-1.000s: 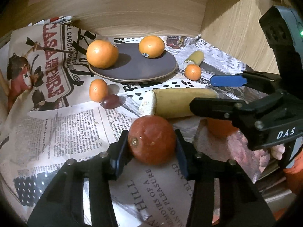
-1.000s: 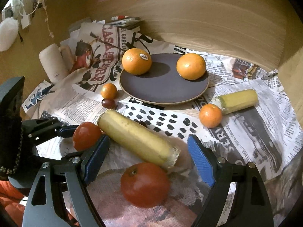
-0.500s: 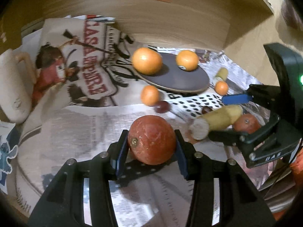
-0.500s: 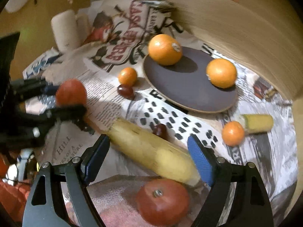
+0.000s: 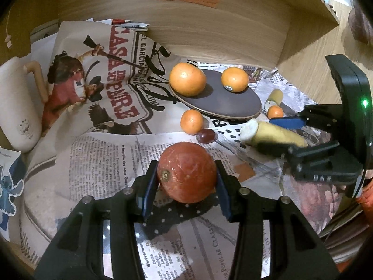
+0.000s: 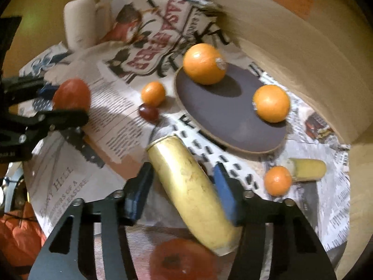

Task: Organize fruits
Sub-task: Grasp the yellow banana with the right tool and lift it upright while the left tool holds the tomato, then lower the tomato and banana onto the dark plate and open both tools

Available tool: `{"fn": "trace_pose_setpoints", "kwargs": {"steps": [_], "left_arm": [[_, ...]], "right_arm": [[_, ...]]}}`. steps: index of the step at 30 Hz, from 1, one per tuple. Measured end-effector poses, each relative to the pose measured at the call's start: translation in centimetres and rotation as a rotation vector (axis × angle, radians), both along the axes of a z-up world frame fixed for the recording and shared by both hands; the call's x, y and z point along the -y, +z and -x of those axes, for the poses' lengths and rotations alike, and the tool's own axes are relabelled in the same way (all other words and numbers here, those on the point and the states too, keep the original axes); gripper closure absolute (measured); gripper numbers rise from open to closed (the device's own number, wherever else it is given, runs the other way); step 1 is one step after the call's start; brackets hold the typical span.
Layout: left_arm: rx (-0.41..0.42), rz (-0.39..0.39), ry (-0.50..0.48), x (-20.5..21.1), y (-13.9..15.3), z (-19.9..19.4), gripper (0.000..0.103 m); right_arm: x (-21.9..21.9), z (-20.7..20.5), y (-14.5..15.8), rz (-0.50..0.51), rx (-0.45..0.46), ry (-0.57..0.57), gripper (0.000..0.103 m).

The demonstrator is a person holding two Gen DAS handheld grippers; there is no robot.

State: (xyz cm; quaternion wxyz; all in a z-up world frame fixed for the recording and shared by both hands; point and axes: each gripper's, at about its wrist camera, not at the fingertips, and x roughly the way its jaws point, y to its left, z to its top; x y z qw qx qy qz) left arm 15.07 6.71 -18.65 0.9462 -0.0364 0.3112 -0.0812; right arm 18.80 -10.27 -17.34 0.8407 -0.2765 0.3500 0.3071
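Holding red fruit [image 5: 186, 172] clamped in left claw [image 5: 185, 182]; right claw [image 6: 184, 193] closed around banana piece [image 6: 191, 191]. Ahead of both claws: dark plate [image 5: 233, 103] carrying 2 oranges [image 5: 187, 78]. Left loose: 2 mandarins [image 5: 191, 121], grape [image 5: 205, 136], short banana stub [image 6: 307, 168], second red fruit [image 6: 184, 260].

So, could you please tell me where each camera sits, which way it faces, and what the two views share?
Left wrist: rides the left claw, looking forward over the red fruit it grips toward the dark plate; the right claw shows at right.
Right wrist: rides the right claw, closing around the banana piece, facing the same plate; the left claw shows at left.
Shared: plate, two oranges, grape, newspaper.
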Motion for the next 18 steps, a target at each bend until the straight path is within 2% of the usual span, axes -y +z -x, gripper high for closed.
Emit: {"fn": "trace_pose_setpoints", "kwargs": {"steps": [6,15,18], "left_arm": [[0.004,0.004,0.0,0.0,0.1,-0.2,0.057],[0.011,-0.022,-0.021,1.1,0.9,-0.7,0.057],[0.011,-0.03,-0.031,1.7,1.1,-0.9,0.057]], "right_arm": [[2.8,-1.2,1.7,-0.099,0.007,-0.095,0.067],[8.2,-0.6,4.2,-0.283,0.06,-0.228,0.07],[9.8,-0.6,3.9,-0.318,0.058,-0.271,0.07]]}}
